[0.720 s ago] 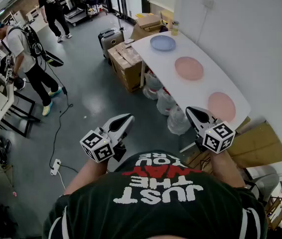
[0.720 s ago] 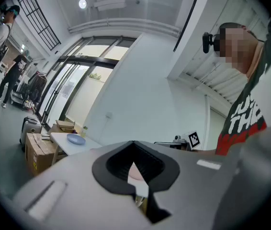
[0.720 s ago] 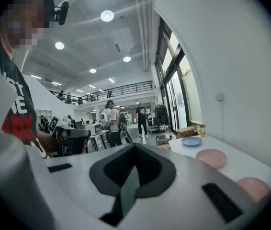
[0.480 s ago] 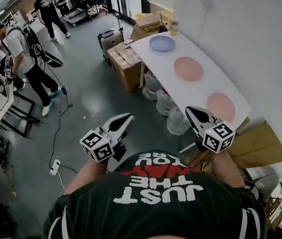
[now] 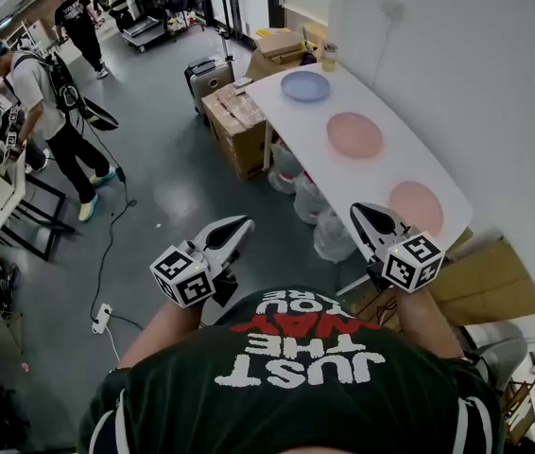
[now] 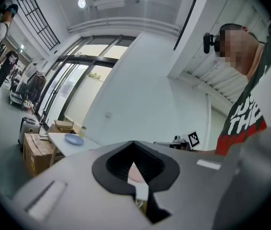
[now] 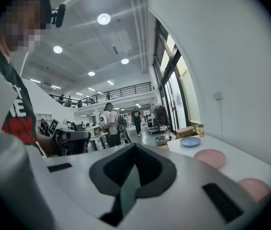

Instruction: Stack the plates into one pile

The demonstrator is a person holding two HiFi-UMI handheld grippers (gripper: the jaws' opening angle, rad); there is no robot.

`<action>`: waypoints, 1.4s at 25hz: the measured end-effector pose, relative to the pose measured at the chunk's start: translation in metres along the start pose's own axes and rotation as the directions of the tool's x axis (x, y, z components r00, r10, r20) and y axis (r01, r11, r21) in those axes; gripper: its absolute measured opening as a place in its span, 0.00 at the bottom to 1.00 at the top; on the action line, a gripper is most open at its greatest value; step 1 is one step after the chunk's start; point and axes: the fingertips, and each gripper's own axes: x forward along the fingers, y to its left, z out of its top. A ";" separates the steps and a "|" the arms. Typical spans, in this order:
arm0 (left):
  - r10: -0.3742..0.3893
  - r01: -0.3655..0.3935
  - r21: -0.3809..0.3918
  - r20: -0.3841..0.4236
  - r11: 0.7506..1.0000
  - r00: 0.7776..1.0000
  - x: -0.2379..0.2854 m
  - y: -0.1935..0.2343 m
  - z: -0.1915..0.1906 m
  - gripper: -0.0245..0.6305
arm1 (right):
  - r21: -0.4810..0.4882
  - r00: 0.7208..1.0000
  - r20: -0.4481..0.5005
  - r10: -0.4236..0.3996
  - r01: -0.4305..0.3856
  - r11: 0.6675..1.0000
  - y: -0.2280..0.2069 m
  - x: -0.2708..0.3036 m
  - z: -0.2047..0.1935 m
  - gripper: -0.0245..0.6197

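Observation:
Three plates lie apart in a row on the white table: a blue plate at the far end, a pink plate in the middle and a second pink plate nearest me. My right gripper is shut and empty, held in the air just short of the table's near end. My left gripper is also shut and empty, over the floor to the left of the table. The right gripper view shows the blue plate and both pink plates ahead to its right.
Cardboard boxes and a suitcase stand at the table's far left corner. Clear bags sit under the table, and a flat cardboard box lies at its near end. A person stands by equipment at the left, with cables on the floor.
The table and plates sit slightly further left in the head view. A person at the far back has walked further away. Both grippers stay where they were, shut.

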 end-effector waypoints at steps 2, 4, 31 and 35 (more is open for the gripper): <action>-0.001 0.001 0.001 0.000 1.000 1.000 0.006 0.000 -0.001 0.04 | -0.010 1.000 -0.002 0.007 -0.007 1.000 -0.003 -0.001 -0.001 0.05; -0.004 0.004 -0.002 0.000 1.000 1.000 0.012 0.001 -0.003 0.04 | -0.022 1.000 -0.002 0.012 -0.012 1.000 -0.006 -0.001 -0.002 0.05; -0.216 0.215 -0.023 -0.133 0.976 0.967 0.237 0.440 0.082 0.04 | -0.012 0.986 0.000 -0.164 0.164 0.986 -0.251 0.399 0.057 0.05; -0.252 0.250 -0.034 -0.169 0.968 0.953 0.285 0.501 0.095 0.04 | -0.022 0.974 -0.042 -0.224 0.223 0.975 -0.304 0.458 0.065 0.05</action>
